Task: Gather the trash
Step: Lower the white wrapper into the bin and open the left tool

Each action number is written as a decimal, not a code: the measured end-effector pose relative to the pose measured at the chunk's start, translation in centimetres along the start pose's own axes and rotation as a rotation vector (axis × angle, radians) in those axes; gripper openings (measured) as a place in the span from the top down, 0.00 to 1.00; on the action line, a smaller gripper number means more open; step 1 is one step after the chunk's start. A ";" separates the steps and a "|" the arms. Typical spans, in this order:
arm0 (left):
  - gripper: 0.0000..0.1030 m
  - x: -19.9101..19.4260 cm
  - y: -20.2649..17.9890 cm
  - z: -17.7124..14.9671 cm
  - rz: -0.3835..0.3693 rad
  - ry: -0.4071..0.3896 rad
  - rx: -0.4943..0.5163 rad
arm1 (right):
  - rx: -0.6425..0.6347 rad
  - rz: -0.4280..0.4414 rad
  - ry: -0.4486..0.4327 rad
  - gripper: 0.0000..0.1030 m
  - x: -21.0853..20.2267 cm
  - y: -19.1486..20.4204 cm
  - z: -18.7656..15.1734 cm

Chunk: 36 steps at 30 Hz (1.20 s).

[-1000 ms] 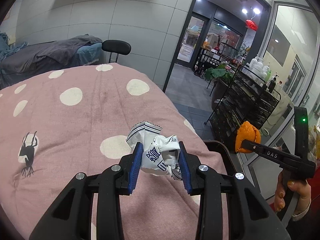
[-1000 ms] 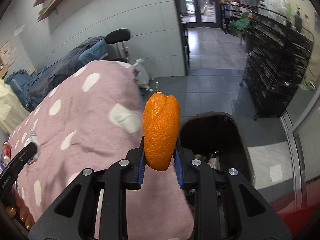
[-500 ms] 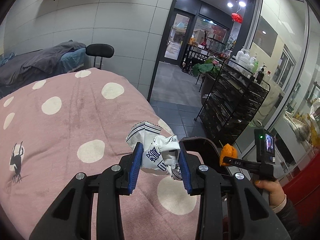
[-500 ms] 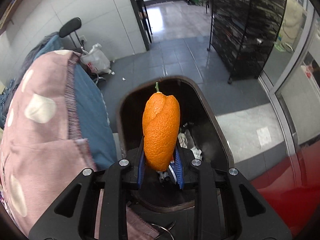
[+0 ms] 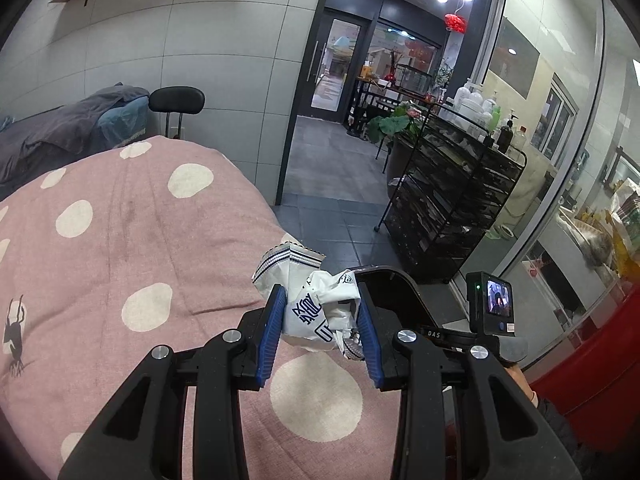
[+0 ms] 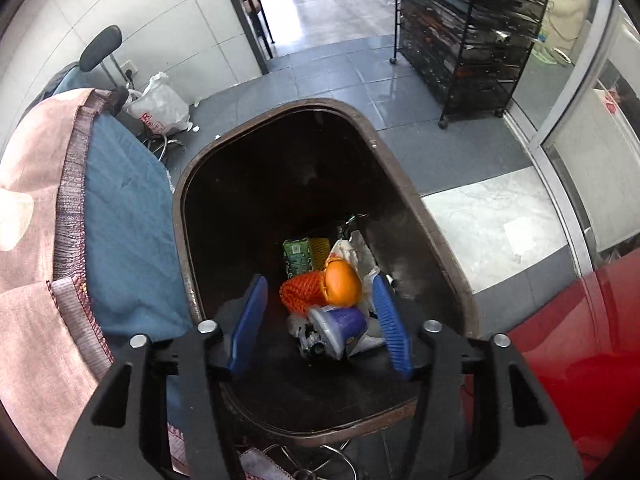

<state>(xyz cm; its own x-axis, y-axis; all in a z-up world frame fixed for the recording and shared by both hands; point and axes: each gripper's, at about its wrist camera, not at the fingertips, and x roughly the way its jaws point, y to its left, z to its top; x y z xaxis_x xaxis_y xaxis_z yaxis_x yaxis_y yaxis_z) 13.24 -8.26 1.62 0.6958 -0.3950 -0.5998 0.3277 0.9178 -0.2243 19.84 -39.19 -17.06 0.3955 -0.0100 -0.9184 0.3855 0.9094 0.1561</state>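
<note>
right gripper (image 6: pixel 320 320) jaws, just opened, stand empty over bin (image 6: pixel 400 168); left gripper (image 5: pixel 320 332) is clamped on wrapper (image 5: pixel 312 304), print unreadable.

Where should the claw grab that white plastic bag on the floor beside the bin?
Probably the bunched peak at the top of the white plastic bag, coming down from above. The bag narrows to a point there, while its body below spreads wide and slack, so a grip lower down would likely slip.
</note>
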 end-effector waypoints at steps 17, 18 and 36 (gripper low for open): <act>0.66 5.2 -9.0 1.3 -0.217 0.069 0.131 | 0.053 -0.035 -0.130 0.41 -6.2 -3.3 -1.1; 0.66 5.6 -9.4 1.3 -0.222 0.075 0.137 | 0.061 -0.036 -0.133 0.41 -6.4 -3.6 -1.2; 0.35 12.7 -15.2 -0.7 -0.223 0.182 0.282 | 0.178 -0.088 -0.137 0.37 -7.3 -9.2 -2.4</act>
<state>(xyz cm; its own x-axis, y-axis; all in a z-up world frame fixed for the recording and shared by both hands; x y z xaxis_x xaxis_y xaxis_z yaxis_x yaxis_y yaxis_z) 16.65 -27.20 -3.09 0.4715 -0.5468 -0.6918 0.6380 0.7531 -0.1604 11.36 -46.49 -12.64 0.4586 -0.1529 -0.8754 0.5594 0.8151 0.1506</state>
